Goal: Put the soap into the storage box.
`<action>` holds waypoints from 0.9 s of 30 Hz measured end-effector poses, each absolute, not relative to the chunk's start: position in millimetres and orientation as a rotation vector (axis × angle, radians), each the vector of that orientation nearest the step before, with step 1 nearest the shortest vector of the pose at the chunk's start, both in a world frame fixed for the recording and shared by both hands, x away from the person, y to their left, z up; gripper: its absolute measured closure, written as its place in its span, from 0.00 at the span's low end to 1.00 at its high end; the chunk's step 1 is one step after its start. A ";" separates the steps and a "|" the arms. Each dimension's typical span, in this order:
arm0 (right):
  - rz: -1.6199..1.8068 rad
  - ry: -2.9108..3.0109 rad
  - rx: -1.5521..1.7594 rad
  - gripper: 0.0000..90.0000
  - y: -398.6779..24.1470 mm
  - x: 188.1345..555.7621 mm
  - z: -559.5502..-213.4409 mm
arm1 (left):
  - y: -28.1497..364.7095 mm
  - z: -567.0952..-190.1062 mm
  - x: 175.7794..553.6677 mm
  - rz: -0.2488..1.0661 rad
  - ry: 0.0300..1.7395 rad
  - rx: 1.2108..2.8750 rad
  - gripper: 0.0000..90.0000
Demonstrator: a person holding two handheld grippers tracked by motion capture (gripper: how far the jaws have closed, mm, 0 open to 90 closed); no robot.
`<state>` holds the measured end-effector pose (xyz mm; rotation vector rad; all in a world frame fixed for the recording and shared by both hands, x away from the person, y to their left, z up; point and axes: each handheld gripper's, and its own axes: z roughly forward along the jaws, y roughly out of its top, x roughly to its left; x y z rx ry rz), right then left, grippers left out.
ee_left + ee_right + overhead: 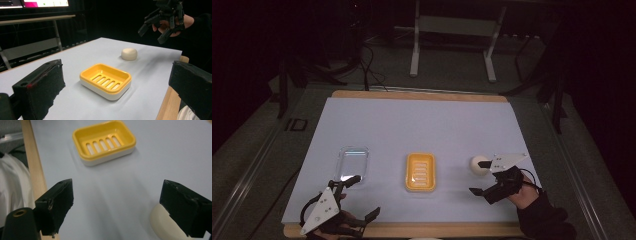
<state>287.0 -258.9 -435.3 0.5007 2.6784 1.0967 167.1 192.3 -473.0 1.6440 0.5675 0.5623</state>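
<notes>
Soap bar (478,165): cream, rounded, flat on the pale blue mat (422,125), right-hand part of the table as the high view shows it. Nothing pinches it.

Right gripper (486,177): just at the soap's 5 o'clock in the high view, jaws spread wide, nothing between them. In the right gripper view one jaw overlaps the soap's near edge at the lower right; contact or a small gap, cannot tell. Soap sits beside that jaw, not in the gap. In the left gripper view this gripper seems to hang above the mat behind the soap.

Soap dish (420,172): yellow slotted tray on a white base, at the soap's 9 o'clock, apart from it, mid-mat. Nothing in it.

Clear lid (352,163): transparent, rectangular, flat on the mat at the dish's 9 o'clock, apart from it.

Left gripper (363,197): at the lid's 6 o'clock, near the front wooden edge (412,230) of the table. Jaws spread wide, empty; one jaw tip lies at the lid's near edge in the high view, touching or not, cannot tell.
</notes>
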 end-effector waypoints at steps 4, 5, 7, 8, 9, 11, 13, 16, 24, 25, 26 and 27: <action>1.031 2.731 0.469 0.13 -257.2 289.8 -433.9 | 192.2 -473.0 166.9 0.564 0.567 1.647 0.00; 1.020 2.745 0.463 0.13 -256.7 290.7 -433.7 | 192.1 -473.1 166.9 0.564 0.566 1.648 0.00; 0.990 2.774 0.459 0.13 -256.1 292.2 -432.9 | 191.9 -473.2 167.0 0.562 0.567 1.648 0.00; 0.971 2.784 0.457 0.13 -255.7 292.6 -432.7 | 191.8 -473.3 167.0 0.563 0.566 1.649 0.00; 0.971 2.784 0.457 0.13 -255.7 292.6 -432.7 | 191.8 -473.3 167.0 0.563 0.566 1.649 0.00; 0.909 2.824 0.434 0.13 -254.0 294.8 -431.5 | 191.6 -473.3 167.0 0.562 0.565 1.652 0.00; 0.890 2.859 0.430 0.13 -253.4 296.2 -430.9 | 191.5 -473.4 167.0 0.563 0.565 1.653 0.00; 0.862 2.894 0.424 0.13 -252.3 297.8 -430.5 | 191.5 -473.4 167.0 0.563 0.564 1.654 0.00; 0.755 2.973 0.390 0.13 -248.8 301.4 -428.1 | 191.0 -473.6 166.8 0.566 0.560 1.661 0.00; 0.738 2.981 0.383 0.13 -248.6 301.8 -427.8 | 190.9 -473.6 166.8 0.566 0.560 1.662 0.00; 0.722 2.998 0.382 0.13 -248.3 302.3 -428.1 | 190.7 -473.7 166.8 0.564 0.560 1.661 0.00; 0.703 3.001 0.380 0.13 -248.1 302.4 -428.2 | 190.7 -473.7 166.8 0.564 0.560 1.661 0.00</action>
